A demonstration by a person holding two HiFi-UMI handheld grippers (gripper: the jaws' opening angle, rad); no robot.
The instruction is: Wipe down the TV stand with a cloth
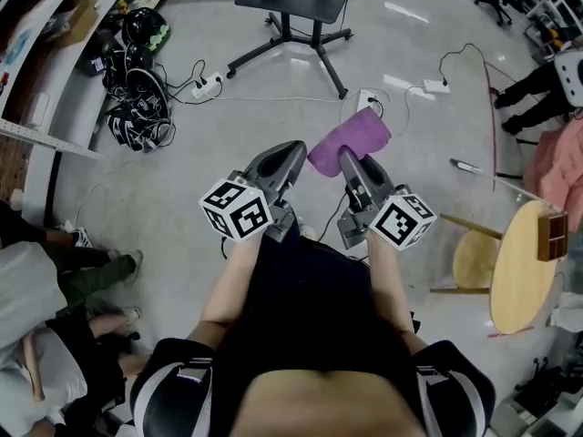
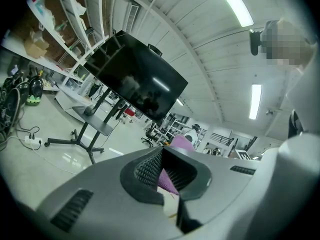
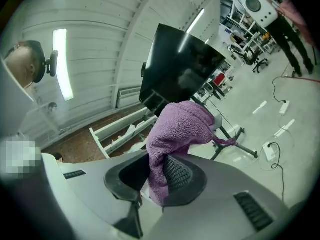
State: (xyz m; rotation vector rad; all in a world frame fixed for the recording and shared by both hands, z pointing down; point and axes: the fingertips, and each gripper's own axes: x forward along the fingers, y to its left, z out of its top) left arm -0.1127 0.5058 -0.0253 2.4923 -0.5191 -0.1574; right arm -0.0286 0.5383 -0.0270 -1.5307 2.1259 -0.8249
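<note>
Closest to the head camera, the person's forearms (image 1: 230,285) carry both tools at mid-frame. The right hand-held gripper (image 1: 350,158) is pinching a purple cloth (image 1: 352,138), which bunches up above its jaws. The left hand-held gripper (image 1: 290,151) has its jaws slightly apart with nothing between them; the cloth only shows through the gap. The TV stand (image 1: 293,5), a dark wheeled frame with a shelf, sits at the top centre of the frame, well apart from the cloth. Wiping looks not yet begun: the approach and every surface remain.
</note>
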